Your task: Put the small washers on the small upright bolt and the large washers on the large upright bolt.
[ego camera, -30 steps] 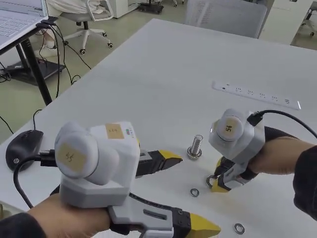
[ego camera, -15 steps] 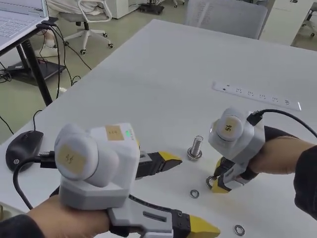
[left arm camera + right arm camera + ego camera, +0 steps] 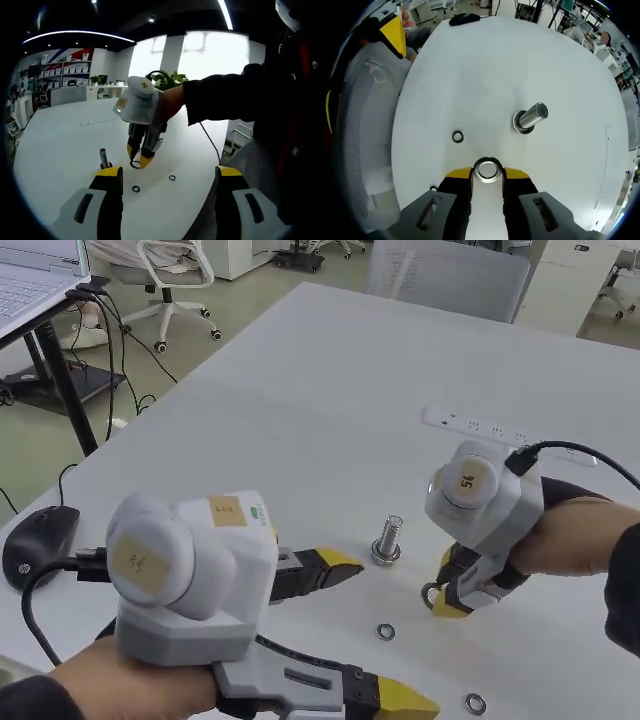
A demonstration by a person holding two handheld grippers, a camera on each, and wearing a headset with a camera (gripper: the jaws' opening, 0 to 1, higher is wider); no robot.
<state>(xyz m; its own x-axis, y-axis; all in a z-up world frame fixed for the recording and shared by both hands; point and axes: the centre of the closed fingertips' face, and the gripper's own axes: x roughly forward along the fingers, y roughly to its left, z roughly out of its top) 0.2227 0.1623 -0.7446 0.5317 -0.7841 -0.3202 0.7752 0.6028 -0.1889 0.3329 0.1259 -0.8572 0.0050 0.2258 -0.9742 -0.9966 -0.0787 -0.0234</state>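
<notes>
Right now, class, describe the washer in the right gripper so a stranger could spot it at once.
On the white table, find the upright bolt. Beside it, the right gripper pinches a washer between yellow tips. Unlike the loose washers lying flat on the table, it is gripped.

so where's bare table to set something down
Widest bare stretch: the table between the power strip and the mouse, beyond the bolt. Crowded around the bolt: loose washers and the right gripper, jaws shut on a washer.
</notes>
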